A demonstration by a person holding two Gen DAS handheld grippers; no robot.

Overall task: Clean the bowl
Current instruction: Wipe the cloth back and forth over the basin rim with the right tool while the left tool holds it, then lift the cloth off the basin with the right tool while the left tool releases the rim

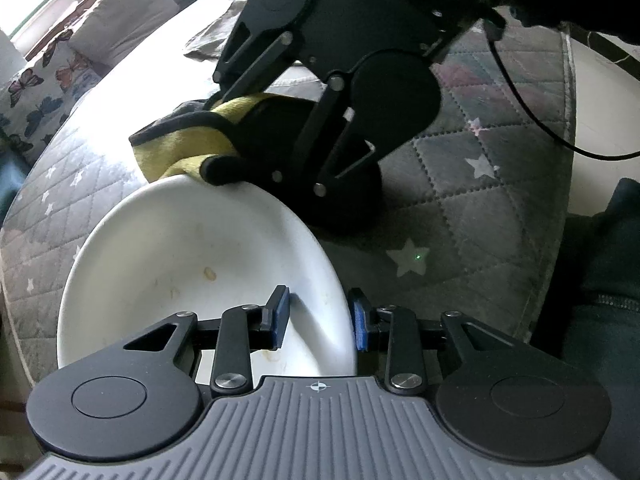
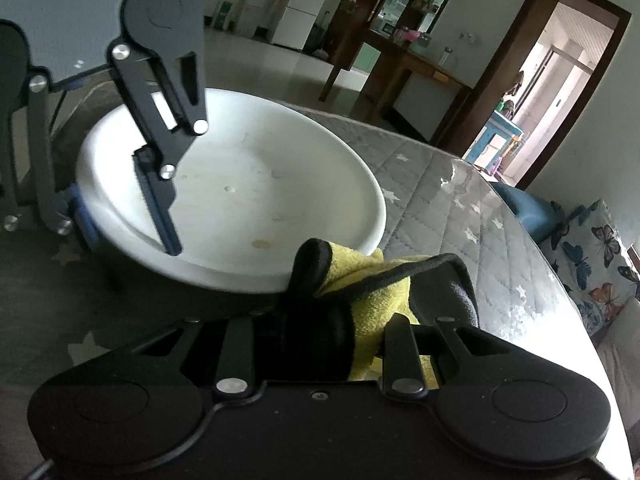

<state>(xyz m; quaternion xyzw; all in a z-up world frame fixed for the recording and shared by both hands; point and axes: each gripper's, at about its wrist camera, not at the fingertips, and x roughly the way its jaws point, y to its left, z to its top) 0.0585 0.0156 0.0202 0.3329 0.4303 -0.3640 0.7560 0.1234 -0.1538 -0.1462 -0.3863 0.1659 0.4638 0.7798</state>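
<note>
Two tools meet at one bowl, which sits on a quilted, star-printed cover over a round counter.

From the left wrist: the left tool straddles the near rim, one blue pad inside the bowl and the other outside; the pads look close to the wall, though whether they truly pinch it I cannot tell, since a sliver of gap seems to show on each side. Beyond the far rim the right tool comes down with a yellow, black-edged cloth bunched in its tips, the cloth touching the rim's far edge. Brownish specks lie on the white inner floor.

From the right wrist: the right tool is closed onto the cloth, which bulges up between its fingers just outside the bowl rim. So the bowl lies straight ahead of the cloth and slightly left; I judge the wipe turns on carrying the cloth forward over that rim and down to the smears. The left tool shows on the opposite rim.

Only this view shows smears near the cloth's side; only the left view shows how the blue pads sit about the rim.
</note>
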